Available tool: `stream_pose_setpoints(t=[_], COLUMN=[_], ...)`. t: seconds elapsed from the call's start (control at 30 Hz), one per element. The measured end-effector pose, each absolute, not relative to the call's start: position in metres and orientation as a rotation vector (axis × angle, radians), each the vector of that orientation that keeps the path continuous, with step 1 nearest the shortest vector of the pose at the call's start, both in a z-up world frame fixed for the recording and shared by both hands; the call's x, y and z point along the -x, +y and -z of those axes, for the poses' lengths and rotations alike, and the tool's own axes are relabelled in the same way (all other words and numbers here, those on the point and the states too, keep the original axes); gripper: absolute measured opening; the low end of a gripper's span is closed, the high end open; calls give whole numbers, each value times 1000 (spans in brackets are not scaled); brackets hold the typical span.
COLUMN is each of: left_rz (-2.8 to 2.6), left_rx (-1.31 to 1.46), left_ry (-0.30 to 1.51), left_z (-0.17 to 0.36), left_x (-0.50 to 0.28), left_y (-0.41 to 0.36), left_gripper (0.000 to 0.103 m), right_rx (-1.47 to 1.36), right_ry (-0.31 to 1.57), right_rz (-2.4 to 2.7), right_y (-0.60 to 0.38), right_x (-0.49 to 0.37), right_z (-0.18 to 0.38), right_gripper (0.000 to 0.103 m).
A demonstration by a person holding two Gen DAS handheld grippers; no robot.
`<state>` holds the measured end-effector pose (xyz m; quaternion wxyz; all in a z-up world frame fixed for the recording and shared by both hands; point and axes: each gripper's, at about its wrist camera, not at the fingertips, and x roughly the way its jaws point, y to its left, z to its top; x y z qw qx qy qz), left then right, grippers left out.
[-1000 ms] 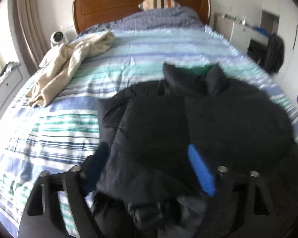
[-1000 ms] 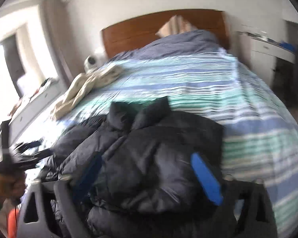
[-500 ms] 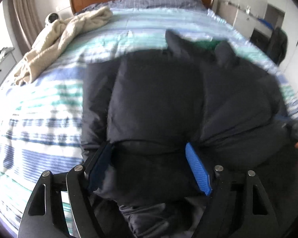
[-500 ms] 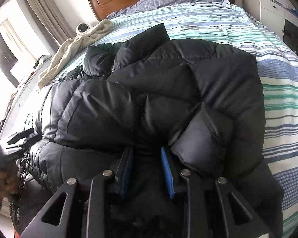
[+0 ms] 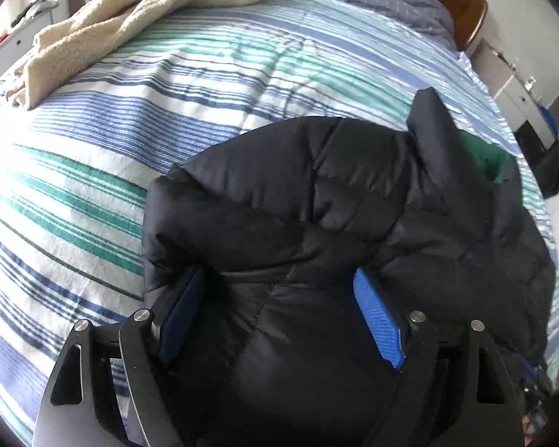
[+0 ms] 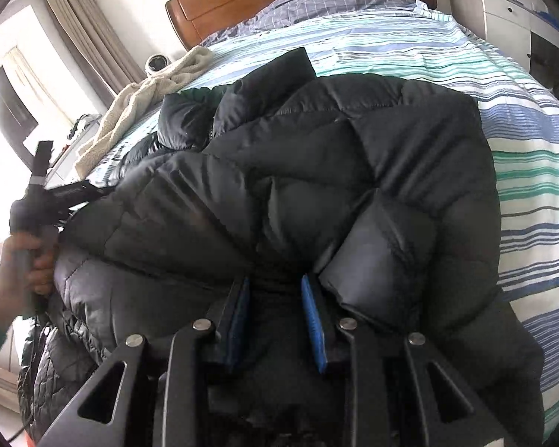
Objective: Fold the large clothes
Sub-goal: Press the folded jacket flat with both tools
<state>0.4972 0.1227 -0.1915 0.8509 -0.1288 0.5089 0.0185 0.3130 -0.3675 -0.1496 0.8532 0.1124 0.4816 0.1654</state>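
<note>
A black puffer jacket (image 5: 354,205) with a green lining lies on the striped bed, collar toward the headboard. My left gripper (image 5: 279,279) is wide open, its blue pads on either side of a thick fold at the jacket's near edge. In the right wrist view the same jacket (image 6: 316,156) fills the middle. My right gripper (image 6: 275,287) has its pads narrowly apart with a bunch of jacket fabric between them. The left gripper, held in a hand, shows in the right wrist view (image 6: 74,190) at the jacket's left edge.
A cream blanket (image 5: 130,22) lies crumpled at the far left of the striped bed (image 5: 167,85). A wooden headboard (image 6: 242,0) and a striped pillow stand at the back. White drawers (image 6: 503,11) stand to the right, a curtain (image 6: 82,37) to the left.
My left gripper has swung left and lower over the jacket's left shoulder, still open. My right gripper has closed from wide open onto the jacket's lower edge and holds there.
</note>
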Motion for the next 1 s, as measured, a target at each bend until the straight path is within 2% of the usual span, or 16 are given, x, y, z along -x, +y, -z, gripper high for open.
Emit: stream_pose_setpoints(t=[0.27,0.4,0.6,0.7,0.77,0.87,1.0], left_rz=[-11,90,95,60,50,132,266], left_rx=[227,160,174,202,199,141,47], left_ry=[1056,997,1051,1051,1035,980,989], left_z=[172,146,185,178,162,136,123], left_x=[-479,-428,-402,-398,-379,-334,-266], left_y=[120,113,122,121,117,102,77], left_gripper=[83,93,97,95,94,94,95], right_rx=[-229,-238,-241,-233,-219,-216,-79], right_ry=[1002,997,999,1005,1023,1009,1036], right_rz=[-337,-340,-336,-316,-286,-297,-364], right_y=[-366,-367,-366,-365,-365,-370,-366], right_x=[-312,-311,-312,-311,-302,-269,-195], right_z=[150,150,151,146,130,105,84], right_gripper=[28,28,28,28,31,43,44])
